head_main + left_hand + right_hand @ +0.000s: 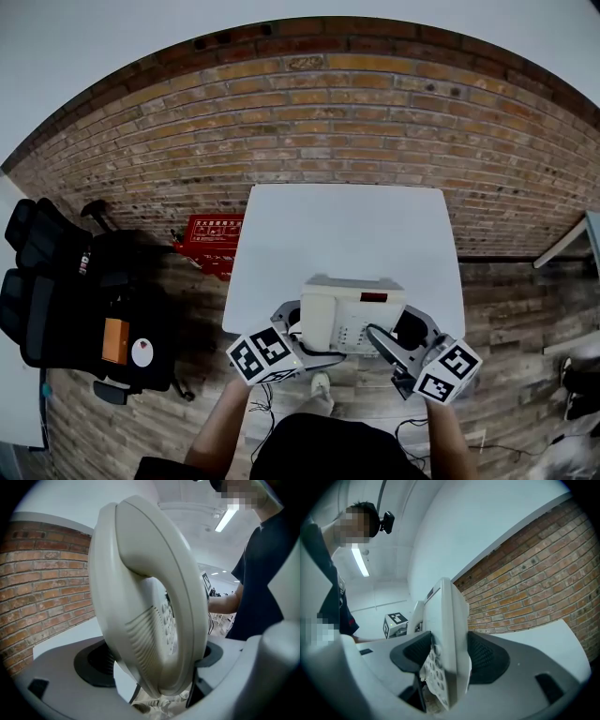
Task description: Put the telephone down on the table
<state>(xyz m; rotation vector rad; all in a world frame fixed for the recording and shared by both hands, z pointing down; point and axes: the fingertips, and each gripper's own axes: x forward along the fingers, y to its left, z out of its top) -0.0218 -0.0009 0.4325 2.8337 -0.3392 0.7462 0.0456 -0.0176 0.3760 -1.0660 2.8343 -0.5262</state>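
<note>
A cream desk telephone (352,314) with its handset on the cradle is held between both grippers over the near edge of the white table (347,225). My left gripper (292,330) is shut on its handset side; in the left gripper view the handset (145,597) fills the space between the dark pads (93,663). My right gripper (405,330) is shut on the opposite edge, and in the right gripper view the phone body (447,639) stands edge-on, clamped between the pads (487,656). The coiled cord (314,361) hangs below. Whether the phone touches the table is not visible.
A brick wall (356,122) runs behind the table. A black office chair (66,291) stands at the left and a red crate (211,239) lies on the wooden floor beside the table. Another table's corner (572,239) shows at the right.
</note>
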